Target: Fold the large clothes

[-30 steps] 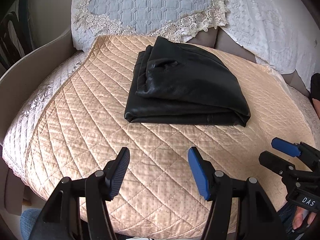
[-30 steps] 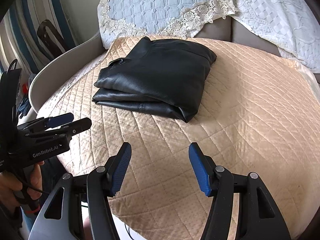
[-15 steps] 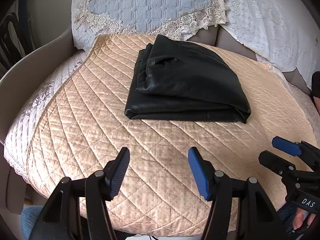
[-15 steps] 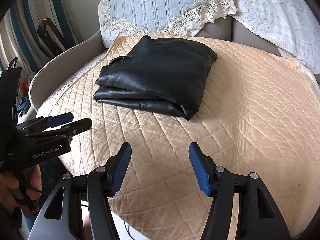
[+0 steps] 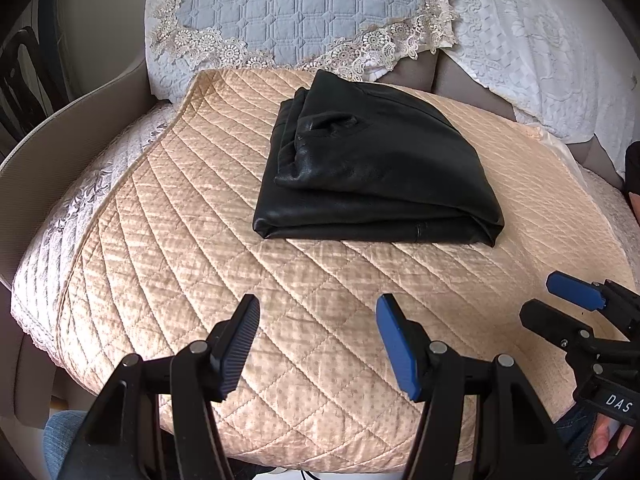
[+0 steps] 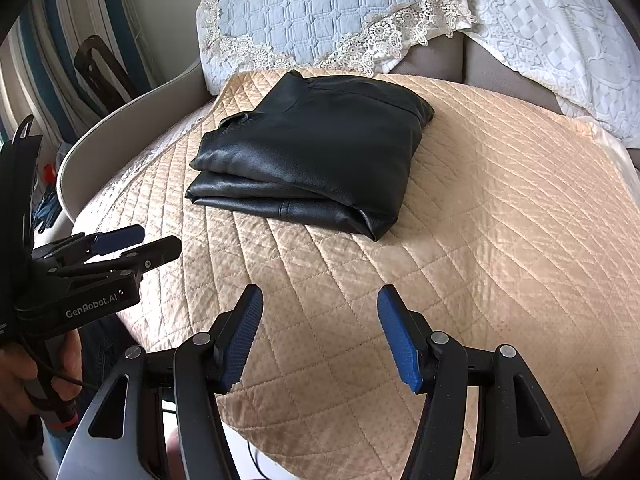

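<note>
A black leather garment (image 5: 376, 168) lies folded into a thick rectangle on the quilted beige cover (image 5: 192, 264), towards the backrest. It shows again in the right wrist view (image 6: 320, 148) with its stacked folded edges facing me. My left gripper (image 5: 318, 344) hangs open over the bare cover near the front edge, well short of the garment, nothing between its blue pads. My right gripper (image 6: 320, 336) is open too, likewise short of the garment and apart from it. Each gripper appears at the side of the other's view: the right gripper (image 5: 560, 300) and the left gripper (image 6: 132, 244).
A pale blue quilted cushion with lace trim (image 5: 304, 12) and a white lace throw (image 5: 532, 44) lean against the backrest behind the garment. A curved grey armrest (image 5: 68, 132) borders the left side. A hand (image 6: 36, 364) holds the left gripper's handle.
</note>
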A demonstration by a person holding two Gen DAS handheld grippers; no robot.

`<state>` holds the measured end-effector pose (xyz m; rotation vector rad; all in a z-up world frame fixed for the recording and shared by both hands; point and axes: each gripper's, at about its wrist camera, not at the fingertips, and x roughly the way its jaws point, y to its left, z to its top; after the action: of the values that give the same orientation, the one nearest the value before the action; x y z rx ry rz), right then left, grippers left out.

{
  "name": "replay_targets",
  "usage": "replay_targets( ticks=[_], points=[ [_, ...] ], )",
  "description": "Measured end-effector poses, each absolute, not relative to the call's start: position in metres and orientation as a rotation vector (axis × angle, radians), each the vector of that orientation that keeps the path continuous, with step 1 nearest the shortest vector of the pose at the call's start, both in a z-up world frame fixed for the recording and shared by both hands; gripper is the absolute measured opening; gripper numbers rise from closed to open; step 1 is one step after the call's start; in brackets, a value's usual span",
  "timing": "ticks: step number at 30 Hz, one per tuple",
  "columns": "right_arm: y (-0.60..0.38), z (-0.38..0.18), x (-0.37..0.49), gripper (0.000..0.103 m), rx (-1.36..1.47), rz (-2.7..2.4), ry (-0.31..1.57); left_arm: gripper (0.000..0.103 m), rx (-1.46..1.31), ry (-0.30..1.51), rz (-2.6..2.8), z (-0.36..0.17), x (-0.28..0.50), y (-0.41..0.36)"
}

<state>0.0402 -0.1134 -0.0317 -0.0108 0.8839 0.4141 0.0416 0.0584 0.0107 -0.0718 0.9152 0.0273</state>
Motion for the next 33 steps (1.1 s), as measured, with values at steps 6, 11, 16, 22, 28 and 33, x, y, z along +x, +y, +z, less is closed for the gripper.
replay_targets(
  ticks=[6, 11, 16, 22, 28, 33],
  points=[
    [-0.1151, -0.0319, 0.0402, 0.06, -0.009, 0.412, 0.886, 0.063, -0.074, 0.909, 0.038, 0.0099, 0.0406, 0.0569],
    [-0.1151, -0.0319, 0.04, 0.06, -0.009, 0.41, 0.885, 0.063, -0.081, 0.906, 0.063, 0.0074, 0.0405, 0.0584],
    [-0.1152, -0.0317, 0.0408, 0.06, -0.009, 0.413, 0.887, 0.063, -0.083, 0.922, 0.06, 0.0049, 0.0421, 0.0597],
    [-0.1156, -0.0319, 0.0416, 0.06, -0.01, 0.414, 0.888, 0.063, -0.084, 0.927, 0.039, 0.0045, 0.0429, 0.0579],
    [-0.1152, -0.0324, 0.0416, 0.06, -0.009, 0.412, 0.89, 0.063, -0.084, 0.925, 0.036, 0.0043, 0.0414, 0.0559],
    [-0.1147, -0.0336, 0.0416, 0.06, -0.01, 0.414, 0.891, 0.063, -0.113, 0.925, 0.026, 0.005, 0.0403, 0.0578]
  ],
)
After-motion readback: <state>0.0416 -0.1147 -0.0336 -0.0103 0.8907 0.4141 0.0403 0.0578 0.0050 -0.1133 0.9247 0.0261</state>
